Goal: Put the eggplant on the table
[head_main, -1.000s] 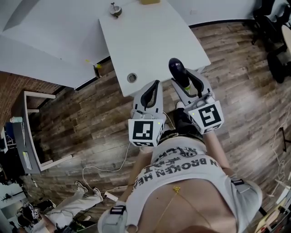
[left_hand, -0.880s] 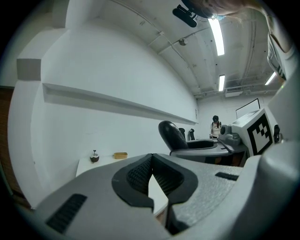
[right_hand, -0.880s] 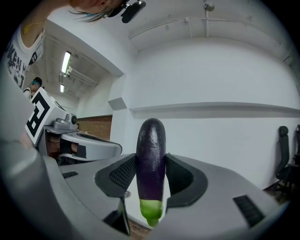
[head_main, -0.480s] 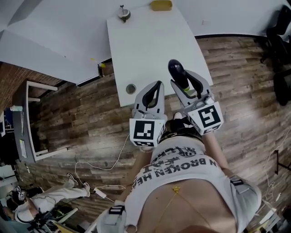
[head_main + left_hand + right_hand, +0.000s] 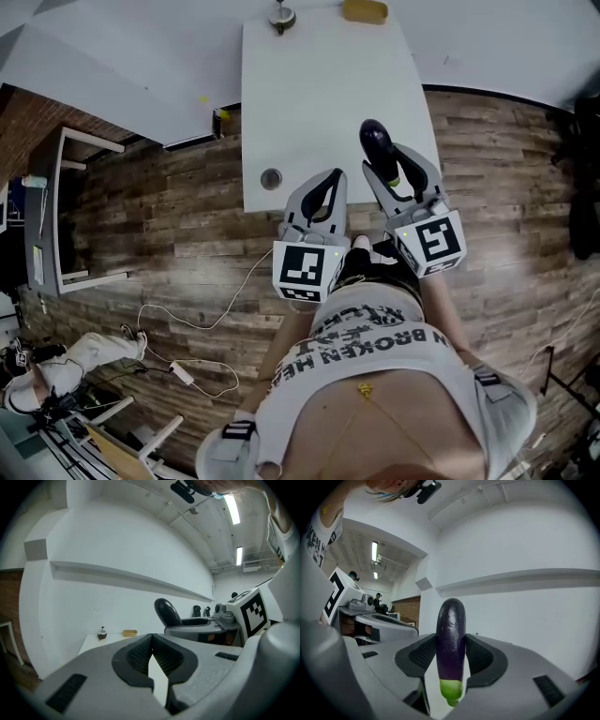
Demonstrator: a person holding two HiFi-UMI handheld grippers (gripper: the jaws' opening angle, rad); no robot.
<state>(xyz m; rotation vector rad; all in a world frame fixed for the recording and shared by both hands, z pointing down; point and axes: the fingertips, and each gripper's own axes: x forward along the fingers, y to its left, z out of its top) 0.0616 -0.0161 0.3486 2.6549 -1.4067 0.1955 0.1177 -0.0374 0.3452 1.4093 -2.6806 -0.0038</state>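
Right claw (image 5: 451,660) clamped on the dark purple eggplant (image 5: 451,634), green stem end toward its camera, above the near edge of the white bench (image 5: 319,84); left claw (image 5: 151,654) alongside, tips together, nothing between them.

Worktop (image 5: 319,103), upper centre of head view: broad middle bare, open from the near edge inward. At the far edge, a small round object (image 5: 280,17) and a yellow block (image 5: 364,11), near each other but apart. Grommet hole (image 5: 271,178) at the near-left corner. Wooden floor (image 5: 169,216) flanks both sides.
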